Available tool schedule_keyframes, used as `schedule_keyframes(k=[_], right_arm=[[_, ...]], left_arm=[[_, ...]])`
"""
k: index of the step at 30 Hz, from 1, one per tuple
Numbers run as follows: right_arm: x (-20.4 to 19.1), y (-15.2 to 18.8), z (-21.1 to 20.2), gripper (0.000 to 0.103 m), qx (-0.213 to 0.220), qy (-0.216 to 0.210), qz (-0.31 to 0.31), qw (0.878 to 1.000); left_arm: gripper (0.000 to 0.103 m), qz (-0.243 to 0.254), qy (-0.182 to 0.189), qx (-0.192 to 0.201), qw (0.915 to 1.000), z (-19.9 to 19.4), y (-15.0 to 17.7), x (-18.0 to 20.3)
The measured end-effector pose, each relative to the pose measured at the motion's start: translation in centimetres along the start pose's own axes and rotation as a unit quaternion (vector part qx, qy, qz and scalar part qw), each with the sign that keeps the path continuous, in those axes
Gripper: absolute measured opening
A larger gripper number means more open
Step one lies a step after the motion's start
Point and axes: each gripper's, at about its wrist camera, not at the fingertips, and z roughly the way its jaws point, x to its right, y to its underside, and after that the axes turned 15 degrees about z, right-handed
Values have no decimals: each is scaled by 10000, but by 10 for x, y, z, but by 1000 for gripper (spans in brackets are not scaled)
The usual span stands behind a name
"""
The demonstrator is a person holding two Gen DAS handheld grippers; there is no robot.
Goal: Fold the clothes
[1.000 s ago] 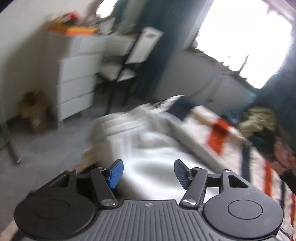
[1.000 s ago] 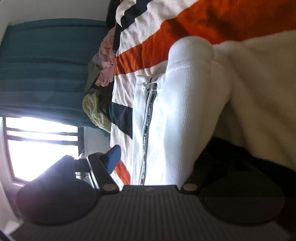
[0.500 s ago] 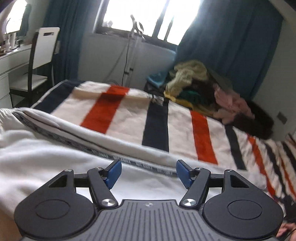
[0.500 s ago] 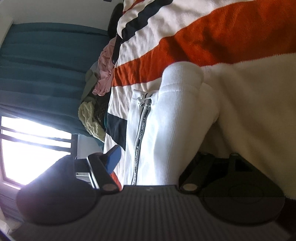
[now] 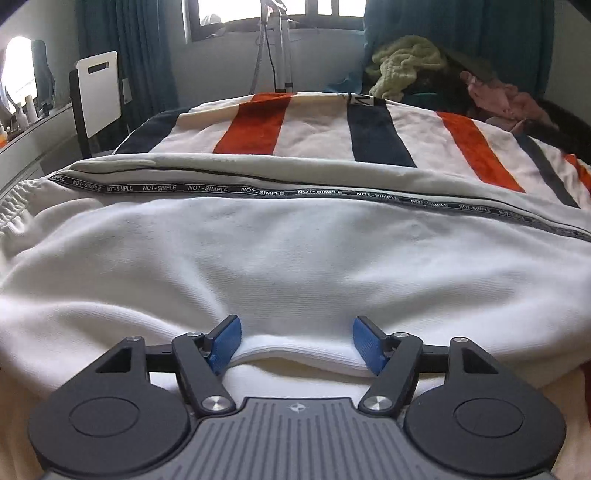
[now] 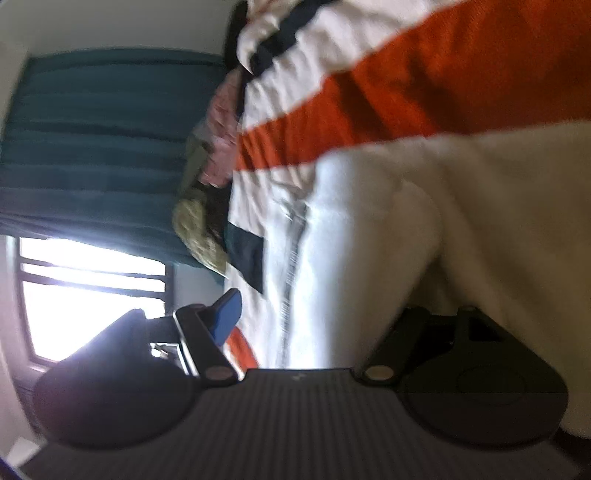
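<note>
So the bed (image 5: 317,122) fills most of the room, with a striped blanket (image 5: 373,133) in cream, orange and navy over it. Spread flat across that is the white garment (image 5: 295,251), some zip-up thing with a black "NOT-SIMPLE" tape (image 5: 258,191) running its length. A pile of clothes (image 5: 424,70) sits at the far corner by the teal curtains (image 5: 480,33). The left gripper (image 5: 297,341) has its fingers apart and still opening, the garment's near hem lying between the blue pads (image 5: 227,341) without being squeezed. The right gripper (image 6: 314,314) is turned sideways; one finger is buried behind white fabric, so I can't tell whether it's clamping.
</note>
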Motion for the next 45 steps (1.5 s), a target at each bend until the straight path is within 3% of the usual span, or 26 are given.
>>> schedule_keyframes(k=[3,9,16,17,19,20,22,24,26,29,32,37,42,45], right_arm=[[-5,-3,1,74,-67,-262,-68,9996],[0,1,26,75,-366,434,-445,9974],[-8,12,39,74,-235,449,-890,9947],[-10,13,40,70,-164,456,-974,9941],[-15,18,40,50,-44,525,-1250,9908],[-19,21,41,33,-3,592,-1450,9877],[-29,30,39,14,158,717,-1906,9789],[-38,38,36,13,323,839,-2361,9676],[-53,50,30,13,567,670,-2709,9586],[-83,95,21,12,927,617,-3794,9185],[-113,148,13,12,1245,549,-4932,8592],[-132,251,-5,12,1376,4,-6127,7782],[-112,364,-8,12,861,-553,-7106,6961],[-73,418,0,12,79,-566,-7508,6581]], left_arm=[[70,127,-74,57,9999,0,1,4],[75,14,23,118,9999,-2,-3,2],[76,53,43,211,9998,-2,-2,5],[77,66,44,221,9997,-3,-3,6],[78,82,58,227,9997,-2,-4,7],[78,80,72,237,9997,-2,-4,6],[79,72,97,275,9995,-3,-2,5],[79,113,76,307,9994,-5,0,4],[79,154,26,296,9994,-8,-1,2],[79,23,-26,376,9993,-15,0,-9],[79,-432,2,552,9975,-24,3,-29],[79,-930,271,692,9929,-35,3,-55],[79,-1226,315,943,9875,-48,4,-75],[79,-1607,404,1101,9800,-53,7,-89]])
